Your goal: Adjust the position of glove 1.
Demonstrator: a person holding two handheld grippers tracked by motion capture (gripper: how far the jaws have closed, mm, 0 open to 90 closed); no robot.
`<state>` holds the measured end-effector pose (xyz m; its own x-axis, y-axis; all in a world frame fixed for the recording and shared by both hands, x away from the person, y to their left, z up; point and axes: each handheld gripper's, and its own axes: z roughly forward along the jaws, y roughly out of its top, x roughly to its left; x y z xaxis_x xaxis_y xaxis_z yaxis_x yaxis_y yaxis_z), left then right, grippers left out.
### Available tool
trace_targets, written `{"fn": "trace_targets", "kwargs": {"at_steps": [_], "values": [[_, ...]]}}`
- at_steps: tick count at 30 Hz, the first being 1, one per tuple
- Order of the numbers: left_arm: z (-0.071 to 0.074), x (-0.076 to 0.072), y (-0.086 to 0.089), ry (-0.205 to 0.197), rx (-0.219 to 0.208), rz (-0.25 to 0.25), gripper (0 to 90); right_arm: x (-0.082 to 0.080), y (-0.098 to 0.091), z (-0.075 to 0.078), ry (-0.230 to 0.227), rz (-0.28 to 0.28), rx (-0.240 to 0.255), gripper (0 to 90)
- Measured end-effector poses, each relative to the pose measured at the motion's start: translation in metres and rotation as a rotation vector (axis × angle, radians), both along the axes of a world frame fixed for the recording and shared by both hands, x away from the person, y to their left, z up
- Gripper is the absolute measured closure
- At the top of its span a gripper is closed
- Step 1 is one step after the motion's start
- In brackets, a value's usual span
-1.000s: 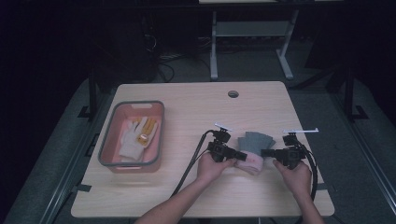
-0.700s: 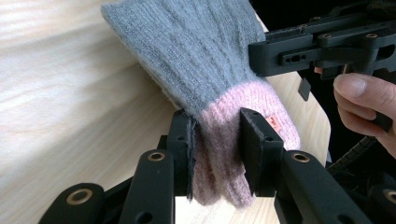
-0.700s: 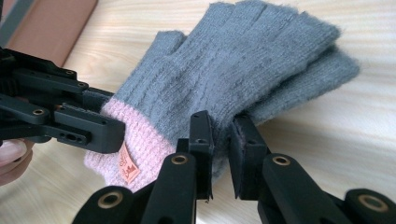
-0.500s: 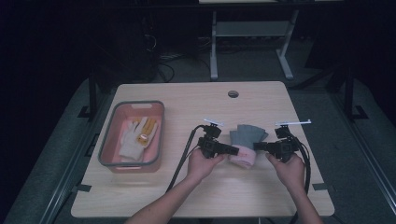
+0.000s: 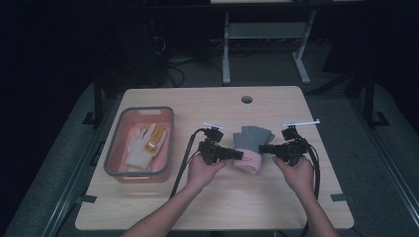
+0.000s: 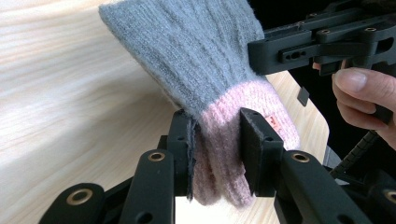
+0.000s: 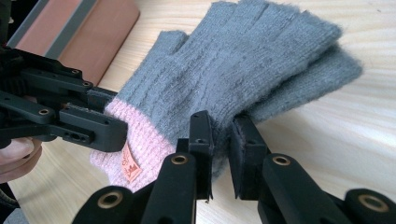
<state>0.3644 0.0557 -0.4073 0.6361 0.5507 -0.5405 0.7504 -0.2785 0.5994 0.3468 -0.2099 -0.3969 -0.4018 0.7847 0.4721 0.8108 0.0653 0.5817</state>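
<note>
A light wooden table [image 5: 276,202] carries a red bin [image 5: 113,153] at its left side.

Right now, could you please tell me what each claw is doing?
Left claw: shut on the glove, at its pink cuff.
Right claw: shut on the glove's grey edge.

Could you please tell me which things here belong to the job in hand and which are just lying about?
In the job:
- grey and pink glove
- left claw, shut on its pink cuff
- right claw, shut on its grey edge

Lying about:
- pink bin
- white glove inside the bin
</note>
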Motion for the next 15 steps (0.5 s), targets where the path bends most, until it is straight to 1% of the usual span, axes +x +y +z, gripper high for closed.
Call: {"fn": "trace_targets", "kwargs": {"at_steps": [2, 5, 7, 8, 15], "values": [[0.002, 0.000, 0.006, 0.001, 0.000, 0.006, 67.5, 0.003, 0.005, 0.002, 0.000, 0.010, 0.000, 80.1], [0.005, 0.000, 0.014, -0.012, -0.003, 0.015, 67.5, 0.006, 0.013, 0.006, -0.006, 0.023, 0.002, 80.1], [0.006, 0.000, 0.015, -0.011, -0.007, 0.020, 67.5, 0.008, 0.016, 0.007, -0.014, 0.031, 0.002, 80.1], [0.006, 0.000, 0.017, -0.011, -0.007, 0.021, 67.5, 0.008, 0.017, 0.008, -0.007, 0.032, 0.003, 80.1], [0.012, 0.001, 0.030, -0.022, -0.016, 0.038, 67.5, 0.014, 0.029, 0.015, -0.010, 0.044, 0.003, 80.1]]}}
